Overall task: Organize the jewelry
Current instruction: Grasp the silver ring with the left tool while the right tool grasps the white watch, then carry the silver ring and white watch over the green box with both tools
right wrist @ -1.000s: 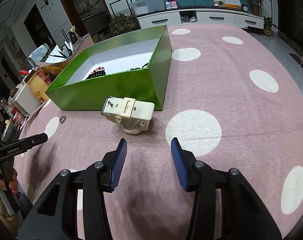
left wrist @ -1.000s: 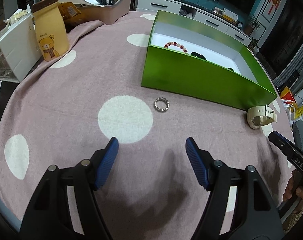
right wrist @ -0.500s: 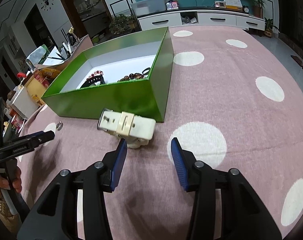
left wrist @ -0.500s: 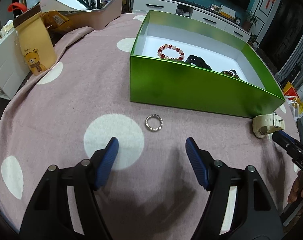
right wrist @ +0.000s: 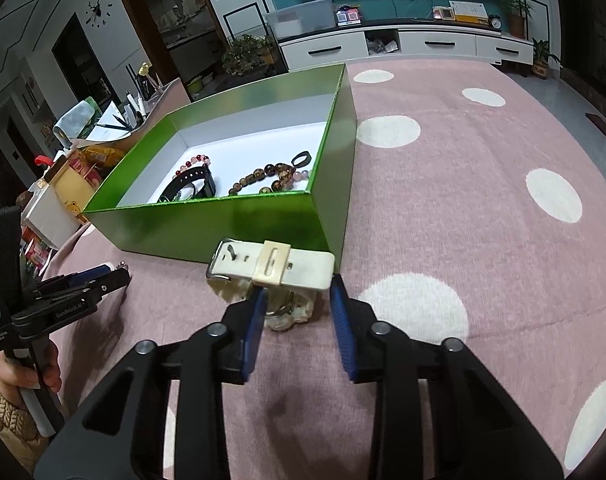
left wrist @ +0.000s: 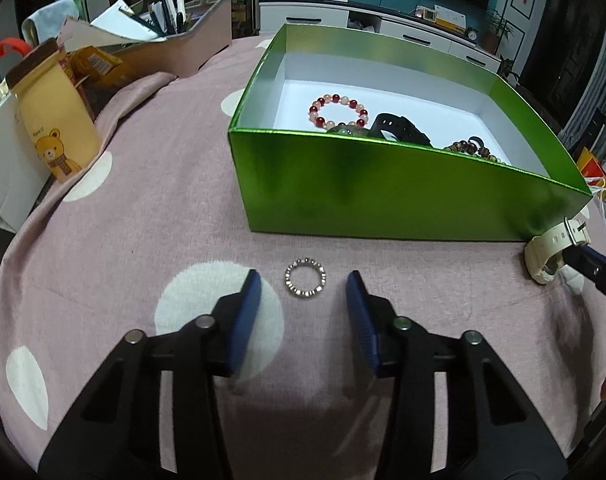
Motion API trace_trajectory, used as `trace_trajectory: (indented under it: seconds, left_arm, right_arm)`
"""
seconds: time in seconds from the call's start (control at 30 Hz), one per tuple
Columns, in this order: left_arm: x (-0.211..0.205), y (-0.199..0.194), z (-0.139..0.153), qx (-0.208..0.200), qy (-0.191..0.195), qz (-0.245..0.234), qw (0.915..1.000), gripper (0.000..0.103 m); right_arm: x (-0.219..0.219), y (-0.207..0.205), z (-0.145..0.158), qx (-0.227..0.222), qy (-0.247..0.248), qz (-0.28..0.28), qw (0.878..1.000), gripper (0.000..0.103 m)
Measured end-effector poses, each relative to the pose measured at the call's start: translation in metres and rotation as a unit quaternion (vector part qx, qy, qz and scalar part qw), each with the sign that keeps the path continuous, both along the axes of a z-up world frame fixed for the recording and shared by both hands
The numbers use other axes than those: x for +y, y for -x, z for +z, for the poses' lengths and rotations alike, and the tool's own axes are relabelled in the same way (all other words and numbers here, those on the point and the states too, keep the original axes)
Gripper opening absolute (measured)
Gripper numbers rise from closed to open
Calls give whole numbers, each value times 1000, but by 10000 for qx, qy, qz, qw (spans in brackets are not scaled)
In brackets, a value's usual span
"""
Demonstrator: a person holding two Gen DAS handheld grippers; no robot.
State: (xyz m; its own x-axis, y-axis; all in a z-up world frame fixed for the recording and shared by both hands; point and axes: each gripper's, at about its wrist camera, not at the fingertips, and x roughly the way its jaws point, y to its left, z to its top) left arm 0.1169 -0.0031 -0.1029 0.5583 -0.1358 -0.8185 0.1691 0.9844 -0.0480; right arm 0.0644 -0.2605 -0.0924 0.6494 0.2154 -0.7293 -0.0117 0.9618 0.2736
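A green box (left wrist: 383,192) with a white inside holds a red bead bracelet (left wrist: 337,112), a black band (left wrist: 399,128) and brown beads (left wrist: 473,148). A small silver ring (left wrist: 305,283) lies on the pink dotted cloth in front of the box. My left gripper (left wrist: 303,284) is open with the ring between its blue fingertips. A cream watch (right wrist: 281,276) lies by the box's near corner (right wrist: 315,216). My right gripper (right wrist: 297,296) is open with the watch body between its fingertips.
A yellow bear pouch (left wrist: 51,120), a white box (left wrist: 3,160) and a tray of pens and papers (left wrist: 171,40) stand at the table's left. The cloth (right wrist: 483,200) to the right of the box shows only white dots.
Both grippers have moved forward and lower. The left jaws have narrowed and now flank the ring. The right fingertips have come up to either side of the watch.
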Motion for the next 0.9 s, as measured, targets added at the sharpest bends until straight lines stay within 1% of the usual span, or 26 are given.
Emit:
trace_trajectory:
  seconds: [0.03, 0.13, 0.2, 0.23, 0.3, 0.37, 0.5, 0.7, 0.9]
  left_arm:
    - [0, 0, 0, -38, -28, -23, 10000, 39]
    - [-1, 0, -1, -117, -115, -66, 9998, 31]
    - [-1, 1, -1, -143, -135, -94, 9998, 23]
    - [-1, 1, -1, -145, -140, -102, 9997, 21]
    - [-2, 1, -1, -146, -166, -96, 9997, 21]
    - [-2, 1, -1, -134, -185, -71, 9997, 21]
    - [-2, 1, 0, -64, -197, -40, 9998, 21]
    - [1, 7, 2, 59, -171, -28, 9998, 21]
    - [1, 19, 6, 49, -166, -81, 9998, 21]
  right_arm:
    - [1, -1, 0, 5, 12, 4, 10000, 30]
    - [4, -3, -1, 13, 117, 13, 9999, 23]
    - [5, -3, -1, 8, 164, 11, 9999, 22]
    - [5, -3, -1, 15, 158, 14, 9999, 21]
    - [4, -3, -2, 33, 195, 5, 9998, 19]
    - [3, -3, -2, 46, 201, -9, 9998, 14]
    - [1, -1, -2, 75, 155, -43, 9998, 9]
    - [0, 9, 2, 56, 41, -32, 10000, 8]
    - [-1, 25, 9, 23, 37, -34, 10000, 7]
